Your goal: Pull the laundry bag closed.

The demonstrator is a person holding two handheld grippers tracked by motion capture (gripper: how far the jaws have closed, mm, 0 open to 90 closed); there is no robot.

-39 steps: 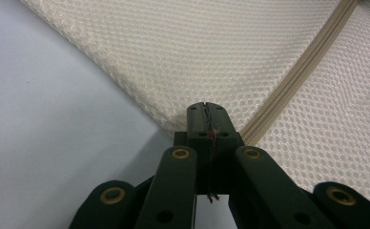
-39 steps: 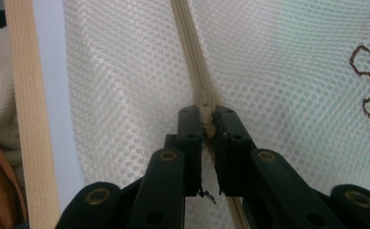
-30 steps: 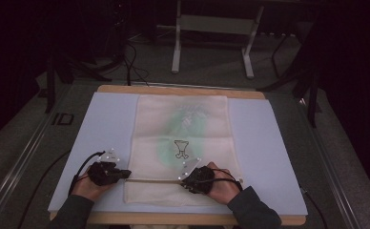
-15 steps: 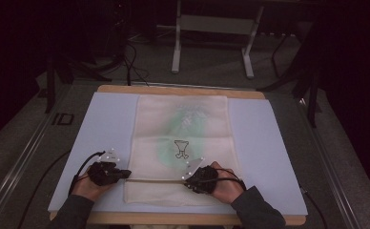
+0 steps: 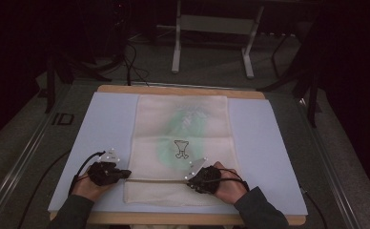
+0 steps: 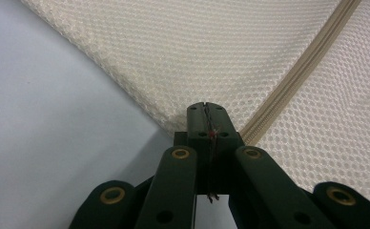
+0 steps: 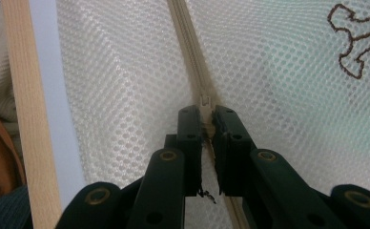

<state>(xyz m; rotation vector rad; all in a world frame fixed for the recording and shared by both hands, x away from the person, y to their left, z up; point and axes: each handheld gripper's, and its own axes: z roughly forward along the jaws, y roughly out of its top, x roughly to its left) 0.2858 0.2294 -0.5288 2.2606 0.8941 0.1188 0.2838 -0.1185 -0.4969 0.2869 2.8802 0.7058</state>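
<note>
Mesh bag [image 5: 182, 148]: a cream zip-up laundry bag lies flat down the middle of the tabletop [image 5: 264, 143], its far end near the far wooden edge, its near end close to the person's side
Zipper [image 5: 157, 180]: runs across the bag near its near end, between the two tools
Left tool [image 5: 124, 174]: jaws closed tight on the bag's left edge, just where the zipper tape ends; in the left gripper view [image 6: 207, 119] the mesh corner is pinched between them
Right tool [image 5: 189, 177]: jaws closed on the zipper pull; in the right gripper view [image 7: 207, 121] the slider [image 7: 205, 100] sits at the tips, with the zipper line running away ahead
Print [image 5: 181, 149]: a small dark outline figure on the bag, just beyond the right tool
Edges: the blue mat covers the tabletop, with bare strips on either side of the bag; a wooden rim [image 7: 28, 119] shows along the near side, close behind the right tool
Open room: the mat left and right of the bag, and the far half of the bag
Surroundings: a metal stand [image 5: 211, 43] and cables [image 5: 130, 62] on the dark floor beyond the tabletop, well apart from the hands
</note>
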